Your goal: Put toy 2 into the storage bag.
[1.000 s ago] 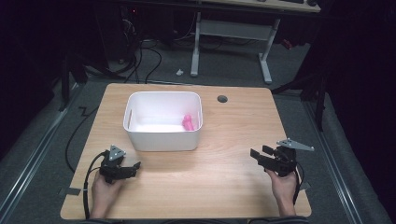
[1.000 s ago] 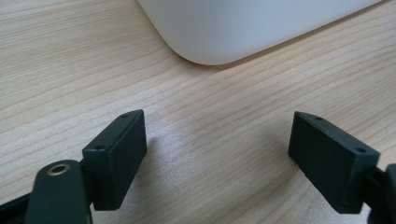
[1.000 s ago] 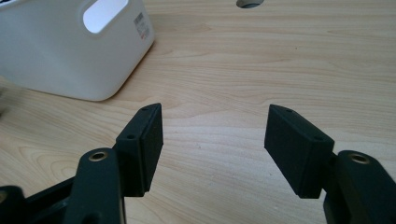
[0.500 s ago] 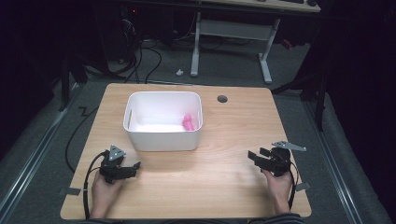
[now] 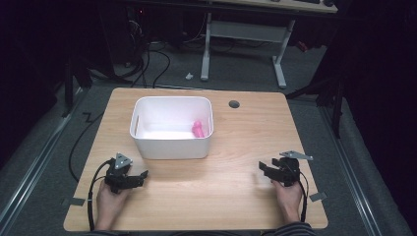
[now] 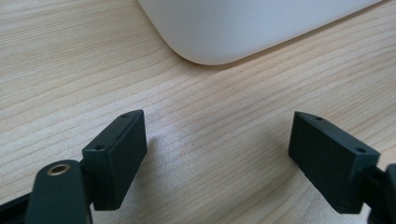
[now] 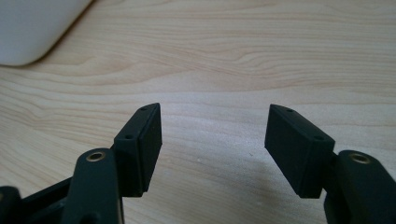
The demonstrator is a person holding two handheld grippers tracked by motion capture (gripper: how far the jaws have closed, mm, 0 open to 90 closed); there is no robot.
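The white bin (image 5: 172, 128) sits in the upper left part of the high view, on the wooden counter (image 5: 236, 142), and a small pink item (image 5: 198, 129) lies inside it against the right-hand wall. What that item is cannot be made out; it looks small and light. The bin reads as thin moulded plastic — stiff enough to hold its shape, light, smooth and somewhat slippery, with rounded corners. My guess is that the rim is the best place to take hold of it, one pad inside the wall and one outside, since the walls are too far apart to span.

The left gripper (image 5: 140, 175) rests low at the lower left of the high view, just in front of the bin's near wall. In the left gripper view the bin's rounded corner (image 6: 219, 32) fills the top of the frame, near the jaws but apart from them. Its jaws are spread wide with bare wood between them.

The right gripper (image 5: 265, 168) sits at the lower right, well apart from the bin. In the right gripper view a bit of the bin's wall (image 7: 32, 28) shows at the upper left corner. Its jaws are parted too — nothing between them but counter.
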